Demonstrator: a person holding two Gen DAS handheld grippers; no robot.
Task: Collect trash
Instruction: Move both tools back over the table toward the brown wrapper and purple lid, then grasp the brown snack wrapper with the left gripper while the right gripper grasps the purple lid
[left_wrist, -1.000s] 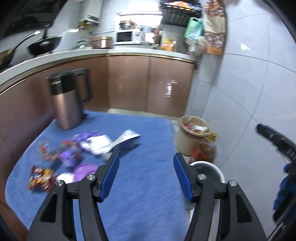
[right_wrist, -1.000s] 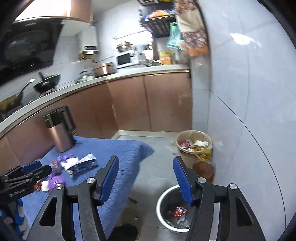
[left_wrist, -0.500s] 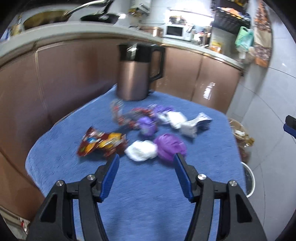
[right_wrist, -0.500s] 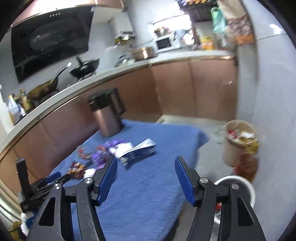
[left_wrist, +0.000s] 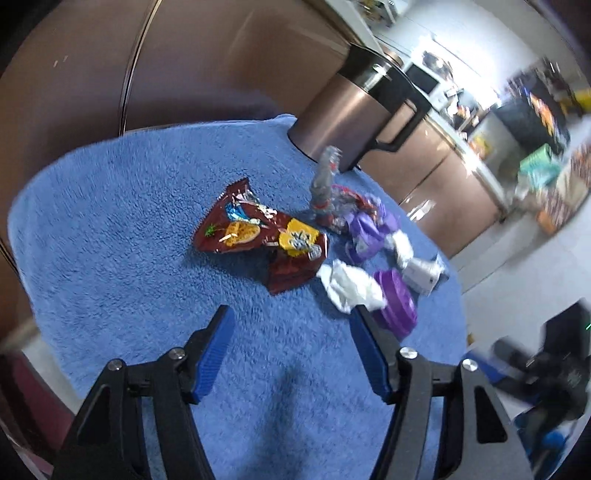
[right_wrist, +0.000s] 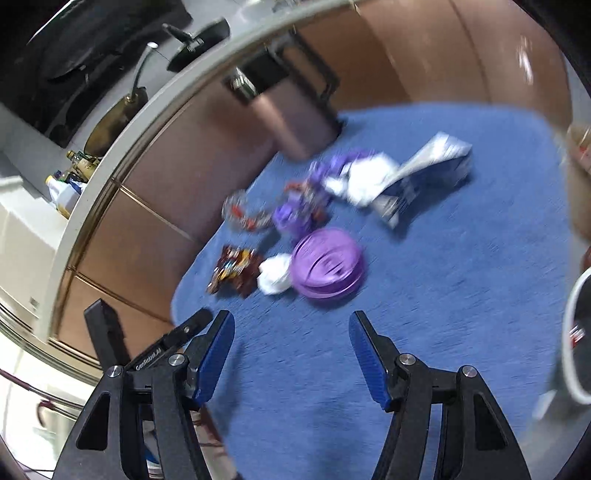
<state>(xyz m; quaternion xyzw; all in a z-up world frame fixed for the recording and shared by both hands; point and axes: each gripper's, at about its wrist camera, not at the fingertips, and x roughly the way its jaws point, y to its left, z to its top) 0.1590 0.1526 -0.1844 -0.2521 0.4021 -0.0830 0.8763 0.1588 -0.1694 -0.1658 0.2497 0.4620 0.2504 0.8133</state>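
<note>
Trash lies scattered in the middle of the blue towel (left_wrist: 110, 229): a dark red snack wrapper (left_wrist: 258, 240), a crumpled white tissue (left_wrist: 351, 286), a purple lid (right_wrist: 327, 264) touching it, purple wrappers (left_wrist: 369, 229) and a flattened blue-and-white carton (right_wrist: 424, 173) farther off. My left gripper (left_wrist: 291, 354) hovers just short of the tissue, its jaws having just spread wider, nothing between them. My right gripper (right_wrist: 291, 354) hangs spread and empty before the lid. A copper kettle (left_wrist: 351, 114) stands beyond.

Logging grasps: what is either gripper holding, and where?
Nothing. The left gripper and right gripper are both open and empty above the blue towel.
</note>
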